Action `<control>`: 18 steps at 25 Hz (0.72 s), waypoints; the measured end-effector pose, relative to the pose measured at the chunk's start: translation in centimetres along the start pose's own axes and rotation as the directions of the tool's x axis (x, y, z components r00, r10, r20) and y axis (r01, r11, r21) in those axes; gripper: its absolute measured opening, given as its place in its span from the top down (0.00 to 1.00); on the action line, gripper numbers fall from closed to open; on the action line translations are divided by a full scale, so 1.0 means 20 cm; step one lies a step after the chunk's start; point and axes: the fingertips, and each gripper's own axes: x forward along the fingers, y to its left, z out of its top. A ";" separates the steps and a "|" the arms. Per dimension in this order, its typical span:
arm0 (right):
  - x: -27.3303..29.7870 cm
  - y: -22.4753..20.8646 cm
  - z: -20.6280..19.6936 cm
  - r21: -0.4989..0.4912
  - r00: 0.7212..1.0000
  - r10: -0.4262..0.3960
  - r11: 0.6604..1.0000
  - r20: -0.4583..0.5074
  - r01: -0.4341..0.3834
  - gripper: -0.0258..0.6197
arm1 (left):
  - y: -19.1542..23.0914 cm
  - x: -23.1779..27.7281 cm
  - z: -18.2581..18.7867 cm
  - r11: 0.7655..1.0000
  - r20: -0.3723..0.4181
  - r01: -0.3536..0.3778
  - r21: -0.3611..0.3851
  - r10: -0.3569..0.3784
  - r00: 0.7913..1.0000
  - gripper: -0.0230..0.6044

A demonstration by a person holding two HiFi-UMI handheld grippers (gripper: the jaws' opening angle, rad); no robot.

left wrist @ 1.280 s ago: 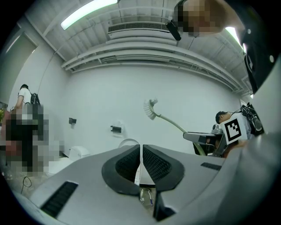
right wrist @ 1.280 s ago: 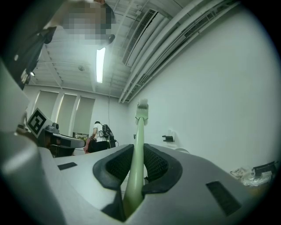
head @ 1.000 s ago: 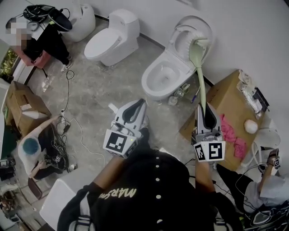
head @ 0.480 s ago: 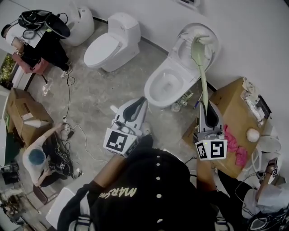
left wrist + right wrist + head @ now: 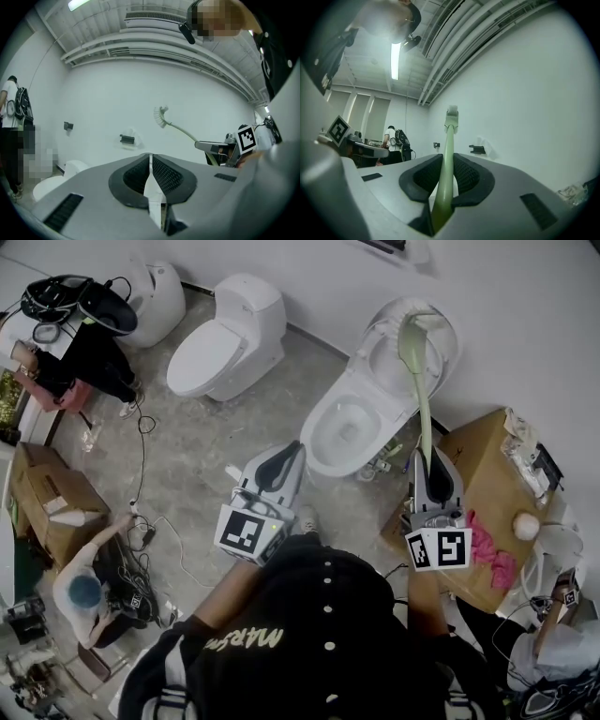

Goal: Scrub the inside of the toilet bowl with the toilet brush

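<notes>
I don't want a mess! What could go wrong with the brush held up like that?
1. The brush has its head up by the raised lid, not in the bowl. It might bump the lid or, if wet, drip outside the bowl.
2. The right gripper pinches only the thin handle's end, so the long brush could twist or slip once scrubbing starts.

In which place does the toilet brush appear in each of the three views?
Head view: toilet brush upper right, head at the raised lid of the open toilet.
Left gripper view: right of centre, against the white wall.
Right gripper view: centre, handle between the fingers.
Shared landmark: the right gripper holding it.
</notes>
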 end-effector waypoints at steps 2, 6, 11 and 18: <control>0.05 -0.01 0.00 -0.006 1.000 -0.011 1.000 -0.002 0.011 0.83 | 0.04 0.04 0.01 1.000 -0.011 0.006 0.003 -0.006 1.000 0.89; 0.11 0.00 0.01 -0.015 0.999 -0.034 0.999 0.002 0.034 0.83 | 0.10 0.10 0.02 0.999 0.000 0.047 0.003 -0.047 0.999 0.89; 0.15 -0.02 0.00 -0.032 0.999 -0.045 0.998 -0.011 0.045 0.83 | 0.10 0.18 0.04 0.997 0.024 0.081 -0.004 -0.081 0.996 0.89; 0.19 -0.13 -0.04 -0.021 0.998 -0.061 0.998 -0.019 0.061 0.83 | 0.08 0.29 0.01 0.996 -0.004 0.093 0.001 -0.093 0.996 0.89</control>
